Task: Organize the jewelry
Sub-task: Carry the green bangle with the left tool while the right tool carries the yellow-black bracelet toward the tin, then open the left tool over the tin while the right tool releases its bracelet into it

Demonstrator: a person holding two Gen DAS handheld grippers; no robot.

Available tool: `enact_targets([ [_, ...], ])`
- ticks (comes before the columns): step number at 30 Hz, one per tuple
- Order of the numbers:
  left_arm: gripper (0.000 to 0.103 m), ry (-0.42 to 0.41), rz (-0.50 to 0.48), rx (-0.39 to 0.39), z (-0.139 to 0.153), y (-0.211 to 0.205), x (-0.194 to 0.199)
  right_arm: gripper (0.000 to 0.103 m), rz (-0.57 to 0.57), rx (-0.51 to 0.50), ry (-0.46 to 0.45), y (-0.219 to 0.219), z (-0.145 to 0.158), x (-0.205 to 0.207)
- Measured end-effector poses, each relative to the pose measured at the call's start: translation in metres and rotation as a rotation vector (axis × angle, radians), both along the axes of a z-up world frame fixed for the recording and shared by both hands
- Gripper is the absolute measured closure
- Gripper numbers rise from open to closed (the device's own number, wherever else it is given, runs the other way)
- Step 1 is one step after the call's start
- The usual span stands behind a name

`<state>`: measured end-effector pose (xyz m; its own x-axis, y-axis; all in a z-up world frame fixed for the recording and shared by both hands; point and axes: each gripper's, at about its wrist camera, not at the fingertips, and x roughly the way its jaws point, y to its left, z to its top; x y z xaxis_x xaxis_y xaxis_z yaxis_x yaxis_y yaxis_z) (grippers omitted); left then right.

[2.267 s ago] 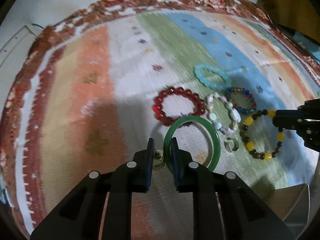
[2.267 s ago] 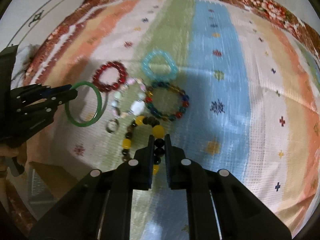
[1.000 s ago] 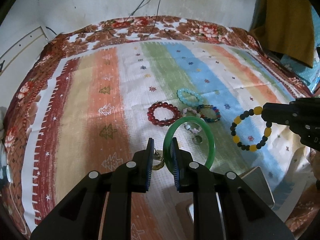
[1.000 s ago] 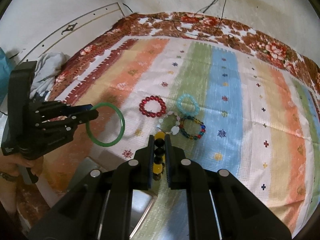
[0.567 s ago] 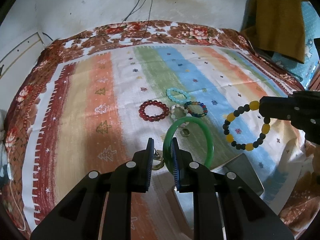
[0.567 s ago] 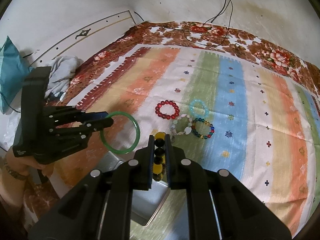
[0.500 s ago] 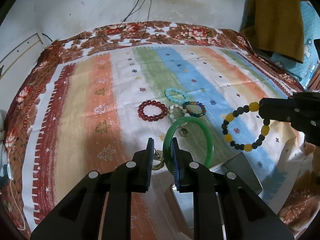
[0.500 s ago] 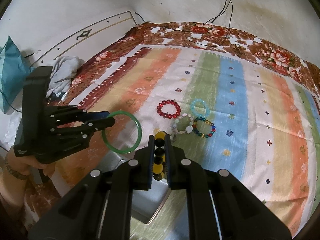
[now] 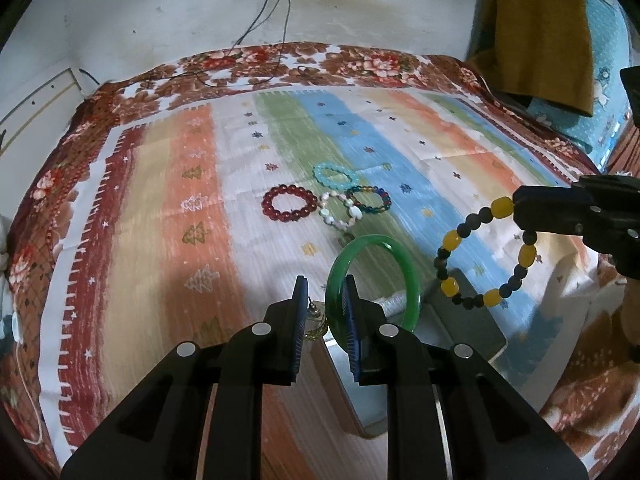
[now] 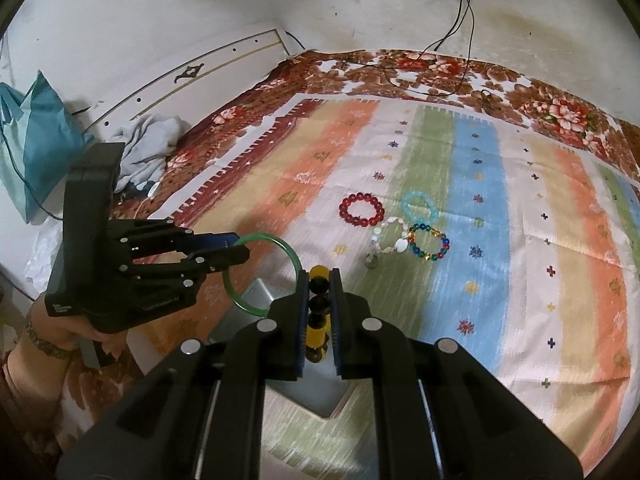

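Observation:
My left gripper (image 9: 323, 296) is shut on a green bangle (image 9: 400, 256) and holds it in the air above a grey metal box (image 9: 472, 320). It also shows in the right wrist view (image 10: 236, 246) with the bangle (image 10: 292, 254). My right gripper (image 10: 319, 280) is shut on a yellow and black bead bracelet (image 10: 318, 304), which hangs over the box (image 10: 316, 396); in the left wrist view the bracelet (image 9: 450, 240) dangles from that gripper (image 9: 520, 204). A red bead bracelet (image 9: 286, 203), a pearl one (image 9: 340, 214), a turquoise one (image 9: 334, 176) and a multicolour one (image 9: 370, 199) lie on the striped cloth (image 9: 160, 220).
A small ring (image 10: 372, 260) lies by the pearl bracelet. A gold trinket (image 9: 314, 326) lies under the left fingers. The cloth covers a bed with a floral blanket (image 10: 440, 68); cables (image 10: 452, 44) run to a wall socket. Clothes (image 10: 144, 140) lie at the left.
Both grippers have risen and pulled back from the cloth, carrying the green bangle and the yellow and black bracelet over the grey box near the bed's front edge.

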<state>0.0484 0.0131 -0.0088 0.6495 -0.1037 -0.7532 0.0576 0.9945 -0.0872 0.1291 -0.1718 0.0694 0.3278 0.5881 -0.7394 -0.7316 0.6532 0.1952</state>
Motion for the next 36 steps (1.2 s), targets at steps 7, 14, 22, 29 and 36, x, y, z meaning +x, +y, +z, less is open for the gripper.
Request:
enact_targets([
  [7,0.086,0.01,-0.029,0.003,-0.006,-0.011,-0.014,0.092,0.019,-0.007,0.029,-0.003,-0.01,-0.014],
  [14,0.075,0.028,-0.091,0.009,-0.012,-0.024,-0.014,0.074,0.017,-0.009,-0.008,-0.002,-0.009,-0.018],
  [22,0.049,0.028,-0.015,0.029,-0.013,-0.008,-0.008,0.062,-0.053,-0.03,0.035,-0.008,-0.022,0.003],
  [29,0.04,0.049,0.03,0.021,-0.016,0.009,0.01,0.053,-0.125,-0.059,0.073,-0.015,-0.033,0.027],
  [36,0.03,0.059,0.054,0.027,-0.017,0.019,0.027,0.046,-0.171,-0.078,0.081,-0.014,-0.04,0.046],
])
